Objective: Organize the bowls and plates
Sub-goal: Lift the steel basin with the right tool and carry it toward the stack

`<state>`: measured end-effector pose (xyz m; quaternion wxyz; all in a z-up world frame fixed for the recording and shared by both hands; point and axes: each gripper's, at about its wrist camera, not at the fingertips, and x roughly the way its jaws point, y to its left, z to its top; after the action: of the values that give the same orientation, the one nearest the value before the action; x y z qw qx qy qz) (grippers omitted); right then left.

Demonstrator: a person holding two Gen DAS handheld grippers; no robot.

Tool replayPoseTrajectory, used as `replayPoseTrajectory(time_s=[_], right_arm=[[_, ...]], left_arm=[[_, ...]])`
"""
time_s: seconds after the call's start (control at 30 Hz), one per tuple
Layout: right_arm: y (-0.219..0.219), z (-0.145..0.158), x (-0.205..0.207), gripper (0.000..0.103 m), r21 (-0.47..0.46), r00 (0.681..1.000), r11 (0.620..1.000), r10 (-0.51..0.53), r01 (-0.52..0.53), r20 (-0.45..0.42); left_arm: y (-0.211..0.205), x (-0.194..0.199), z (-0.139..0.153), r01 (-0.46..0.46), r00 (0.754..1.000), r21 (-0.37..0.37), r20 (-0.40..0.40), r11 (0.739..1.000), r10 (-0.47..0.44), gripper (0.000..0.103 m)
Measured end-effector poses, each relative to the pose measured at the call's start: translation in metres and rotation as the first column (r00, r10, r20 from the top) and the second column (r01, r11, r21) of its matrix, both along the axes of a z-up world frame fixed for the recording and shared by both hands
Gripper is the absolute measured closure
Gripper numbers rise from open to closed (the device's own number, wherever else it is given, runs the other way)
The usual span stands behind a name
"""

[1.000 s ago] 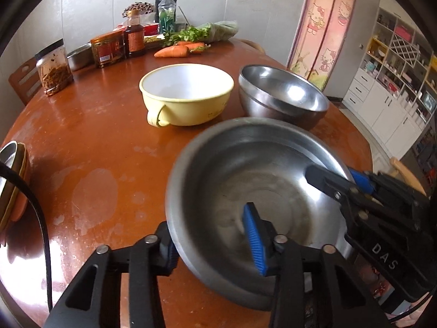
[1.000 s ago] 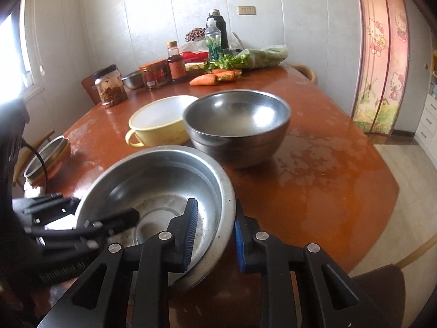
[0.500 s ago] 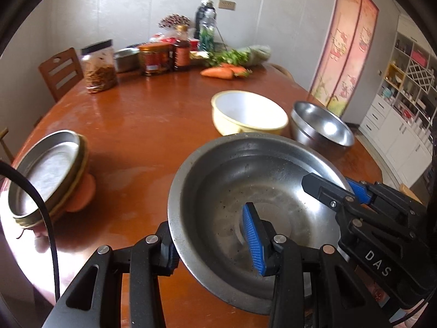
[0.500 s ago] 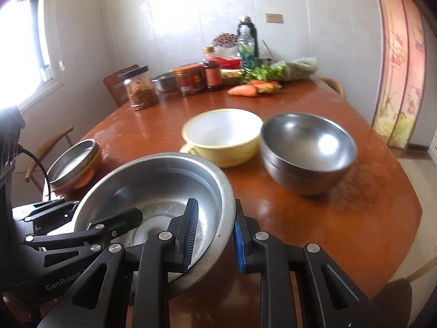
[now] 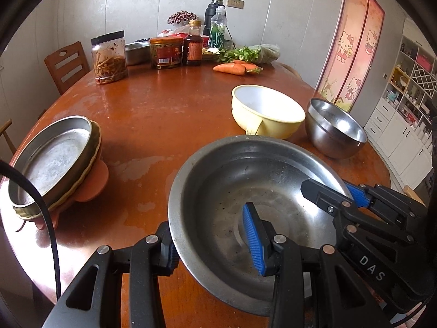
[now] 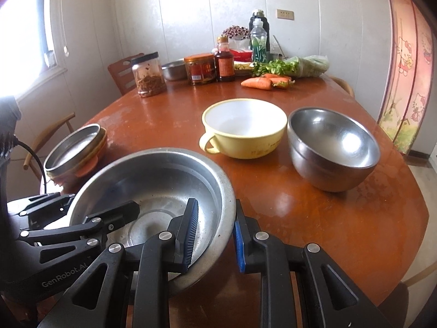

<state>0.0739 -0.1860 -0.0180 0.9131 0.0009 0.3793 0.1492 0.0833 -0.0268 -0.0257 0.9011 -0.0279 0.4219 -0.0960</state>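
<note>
A wide steel basin [image 5: 245, 180] hangs just above the brown table [image 5: 153, 114], gripped on two sides. My left gripper [image 5: 209, 235] is shut on its near-left rim, one blue pad inside the wall. My right gripper [image 6: 215, 218] is shut on the opposite rim [image 6: 229, 191]. Each gripper shows in the other's view: the right gripper [image 5: 341, 194] and the left gripper [image 6: 95, 216]. A stack of steel plates [image 5: 52, 161] on an orange dish sits to the left. A yellow handled bowl [image 6: 245, 128] and a steel bowl [image 6: 333, 147] stand side by side beyond the basin.
Jars [image 5: 109, 54], sauce bottles [image 5: 192, 43], carrots [image 5: 232, 68] and greens line the table's far edge. A wooden chair [image 5: 67, 63] stands behind the table at the far left. White cabinets [image 5: 404, 109] fill the right side. A black cable [image 5: 49, 218] crosses the left wrist view.
Both grippers carried the basin leftward across the table. The yellow and steel bowls slid to the right in both views, and the plate stack came into sight on the left.
</note>
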Motion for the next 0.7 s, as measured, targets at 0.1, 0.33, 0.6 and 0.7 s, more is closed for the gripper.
replayPoseTrajectory(time_s=[0.1,0.33,0.6,0.7], right_arm=[[0.000,-0.005,0.002,0.078,-0.005,1.000,1.000,-0.005,0.005,-0.013],[-0.006,-0.012,0.003,0.077,-0.013,0.999,1.000,-0.016,0.016,-0.029],[-0.016,-0.012,0.000,0.076,-0.002,0.999,1.000,-0.018,0.018,-0.035],[-0.019,-0.013,0.000,0.076,0.007,0.999,1.000,-0.022,0.022,-0.045]], left_arm=[[-0.002,0.001,-0.004,0.009,1.000,-0.001,-0.007,1.000,-0.009,0.062],[-0.011,0.003,-0.008,0.033,0.999,0.008,-0.017,0.999,-0.033,0.062],[-0.018,0.001,-0.007,0.065,0.998,0.012,-0.014,0.998,-0.065,0.062],[-0.021,0.000,-0.008,0.079,0.997,0.010,-0.023,0.997,-0.078,0.061]])
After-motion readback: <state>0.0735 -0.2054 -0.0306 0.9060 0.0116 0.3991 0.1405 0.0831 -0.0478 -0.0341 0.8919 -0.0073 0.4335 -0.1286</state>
